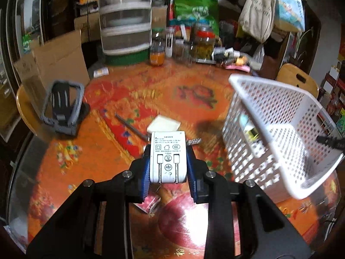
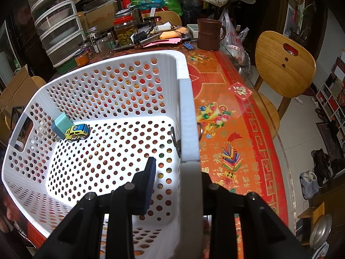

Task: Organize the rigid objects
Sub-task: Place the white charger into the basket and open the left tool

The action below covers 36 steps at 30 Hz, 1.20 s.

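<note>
The left gripper (image 1: 168, 161) is clamped on a white charger (image 1: 168, 157), lifted above the table (image 1: 97, 172); the right gripper (image 2: 175, 185) pinches the wall of the white basket (image 2: 187, 112). Already inside: a toy car (image 2: 77, 132) and a teal box (image 2: 62, 125). Left outside, farther off, are a white pad (image 1: 163, 125), a metal rod (image 1: 131, 127) and a grey stand (image 1: 63, 108), so I judge it under halfway

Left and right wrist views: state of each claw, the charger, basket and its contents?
Left claw: shut on white charger, held above the table.
Right claw: shut on white basket wall.
Basket: tilted.
Toy car: inside basket.
Teal box: inside, beside car.
</note>
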Motion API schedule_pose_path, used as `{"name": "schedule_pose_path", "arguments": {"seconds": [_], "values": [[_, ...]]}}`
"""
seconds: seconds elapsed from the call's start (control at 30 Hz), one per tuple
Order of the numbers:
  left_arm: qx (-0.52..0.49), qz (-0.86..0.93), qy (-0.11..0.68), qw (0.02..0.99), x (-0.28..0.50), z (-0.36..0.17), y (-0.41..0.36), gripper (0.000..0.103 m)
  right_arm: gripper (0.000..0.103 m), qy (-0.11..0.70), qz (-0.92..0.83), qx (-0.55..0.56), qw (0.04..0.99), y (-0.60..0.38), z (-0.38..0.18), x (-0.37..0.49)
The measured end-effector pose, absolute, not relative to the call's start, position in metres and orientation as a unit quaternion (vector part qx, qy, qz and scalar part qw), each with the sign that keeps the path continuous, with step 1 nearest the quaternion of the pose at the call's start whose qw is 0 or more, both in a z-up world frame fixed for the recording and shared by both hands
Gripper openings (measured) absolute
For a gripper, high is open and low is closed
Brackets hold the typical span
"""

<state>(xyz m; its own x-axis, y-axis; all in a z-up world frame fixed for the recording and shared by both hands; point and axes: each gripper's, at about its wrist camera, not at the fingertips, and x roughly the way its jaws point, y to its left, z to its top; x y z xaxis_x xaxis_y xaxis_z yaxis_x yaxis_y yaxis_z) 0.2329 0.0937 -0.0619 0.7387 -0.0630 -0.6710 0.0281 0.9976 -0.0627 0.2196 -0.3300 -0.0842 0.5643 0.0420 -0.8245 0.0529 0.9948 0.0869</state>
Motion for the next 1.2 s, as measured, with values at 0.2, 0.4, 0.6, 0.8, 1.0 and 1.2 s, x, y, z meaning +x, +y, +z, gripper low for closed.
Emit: {"name": "schedule_pose_path", "arguments": {"seconds": [0.2, 0.4, 0.6, 0.8, 1.0, 1.2], "values": [[-0.015, -0.056, 0.325, 0.944, 0.224, -0.016, 0.074, 0.026, 0.028, 0.467, -0.003, 0.051, 0.883, -0.329, -0.084, 0.220], [0.004, -0.088, 0.297, 0.951, 0.221, 0.017, 0.038, 0.026, 0.028, 0.468, -0.003, 0.049, 0.882, -0.328, -0.084, 0.220], [0.020, -0.136, 0.299, 0.944, 0.233, 0.021, 0.003, 0.026, 0.028, 0.468, -0.003, 0.049, 0.882, -0.328, -0.084, 0.220], [0.046, -0.138, 0.323, 0.935, 0.245, 0.007, -0.029, 0.026, 0.028, 0.468, -0.002, 0.050, 0.882, -0.328, -0.084, 0.220], [0.073, -0.129, 0.336, 0.930, 0.251, -0.009, -0.047, 0.026, 0.028, 0.468, -0.002, 0.050, 0.882, -0.329, -0.084, 0.220], [0.099, -0.111, 0.358, 0.922, 0.261, -0.028, -0.060, 0.026, 0.028, 0.468, -0.001, 0.051, 0.882, -0.329, -0.084, 0.219]]}}
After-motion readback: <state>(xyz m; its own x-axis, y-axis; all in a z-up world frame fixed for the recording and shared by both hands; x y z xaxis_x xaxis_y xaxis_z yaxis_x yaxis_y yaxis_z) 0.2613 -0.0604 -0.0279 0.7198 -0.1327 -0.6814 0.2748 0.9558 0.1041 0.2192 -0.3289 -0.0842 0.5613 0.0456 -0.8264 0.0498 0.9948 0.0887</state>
